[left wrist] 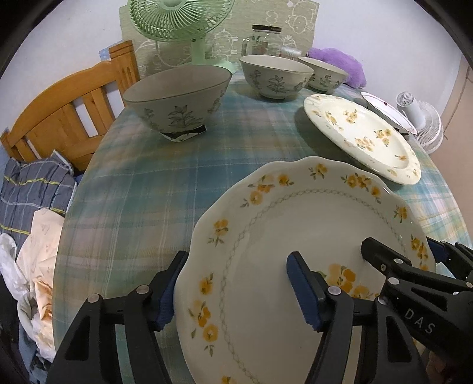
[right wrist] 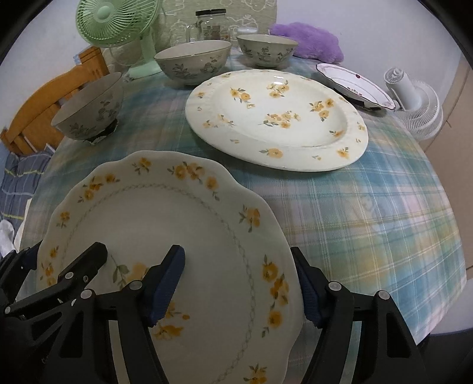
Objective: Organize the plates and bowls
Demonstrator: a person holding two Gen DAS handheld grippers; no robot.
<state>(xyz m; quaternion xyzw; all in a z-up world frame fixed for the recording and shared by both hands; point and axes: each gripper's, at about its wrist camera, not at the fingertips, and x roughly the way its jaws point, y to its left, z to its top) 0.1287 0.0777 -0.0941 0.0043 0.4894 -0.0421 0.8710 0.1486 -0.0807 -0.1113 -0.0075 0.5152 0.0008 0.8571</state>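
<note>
- The left gripper (left wrist: 236, 291), low in the left wrist view, is black with ribbed blue pads; its fingers straddle the left rim of the scalloped plate (left wrist: 310, 236), one pad outside the edge and one over the plate's face, parted, with no clear pressure on the china.
- The right gripper (right wrist: 241, 288), low in the right wrist view, straddles the same plate's right rim in the same way, its fingers partly apart; whether either pad touches I cannot tell.
- That scalloped plate is glossy cream china with a wavy edge, yellow flower sprays and a thin chain-pattern ring; it fills the lower centre, its near edge cut off by the frame.
- It lies on a round table under a soft plaid cloth (right wrist: 369, 212) of blue, green and yellow.
- Beyond it, centre right, sits a larger round plate (right wrist: 278, 118) with a beaded rim and scattered yellow blossoms.
- Three grey-green bowls with leaf sprigs stand further back: one at left (right wrist: 91, 110) on a dark scrap, two (right wrist: 193, 62) (right wrist: 266, 48) near the top.
- A small pink-edged dish (right wrist: 354, 84) at upper right is tilted, its support hidden.
- A green fan (right wrist: 118, 26) and a glass jar (right wrist: 211, 23) stand at the top.
</note>
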